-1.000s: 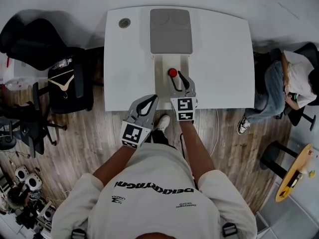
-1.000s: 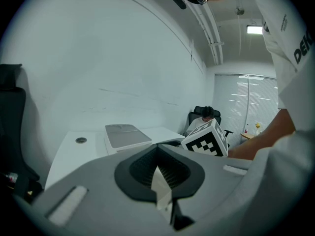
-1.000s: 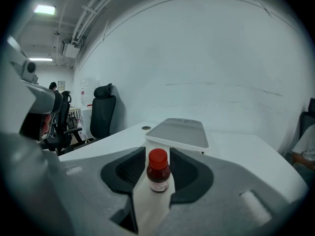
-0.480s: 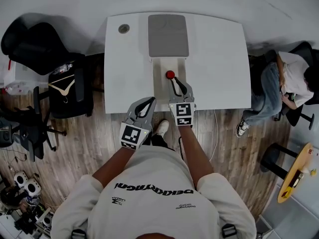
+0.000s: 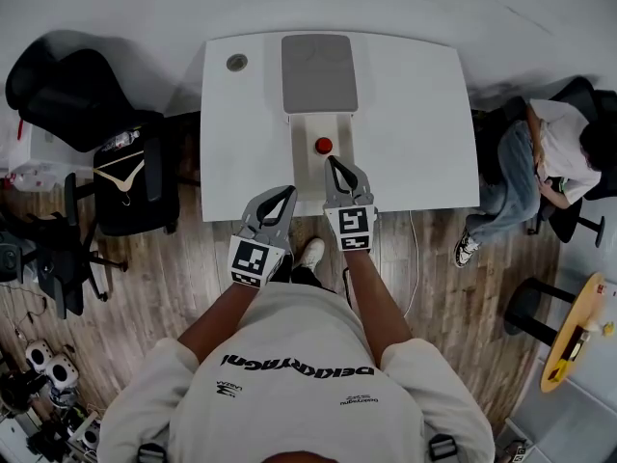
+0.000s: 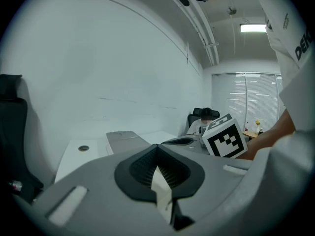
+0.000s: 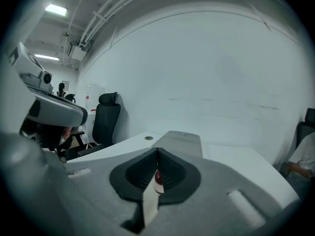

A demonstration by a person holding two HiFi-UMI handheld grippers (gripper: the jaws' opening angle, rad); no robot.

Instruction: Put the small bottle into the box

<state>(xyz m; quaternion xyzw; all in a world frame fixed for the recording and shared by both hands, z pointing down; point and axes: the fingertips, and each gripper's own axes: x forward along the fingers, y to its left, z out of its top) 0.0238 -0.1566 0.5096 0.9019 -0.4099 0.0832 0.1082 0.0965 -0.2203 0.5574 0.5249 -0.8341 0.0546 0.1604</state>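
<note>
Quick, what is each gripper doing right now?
Left gripper: shut, empty.
Right gripper: just closed, shut, empty; small bottle stands beyond its tips.

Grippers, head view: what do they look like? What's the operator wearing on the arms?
The left gripper and right gripper match: grey plastic bodies, each with two curved fingers lined inside with black ribbed pads. Each carries a white cube printed with black square markers. No cables show. The person wears a light short-sleeved T-shirt with black lettering.
</note>
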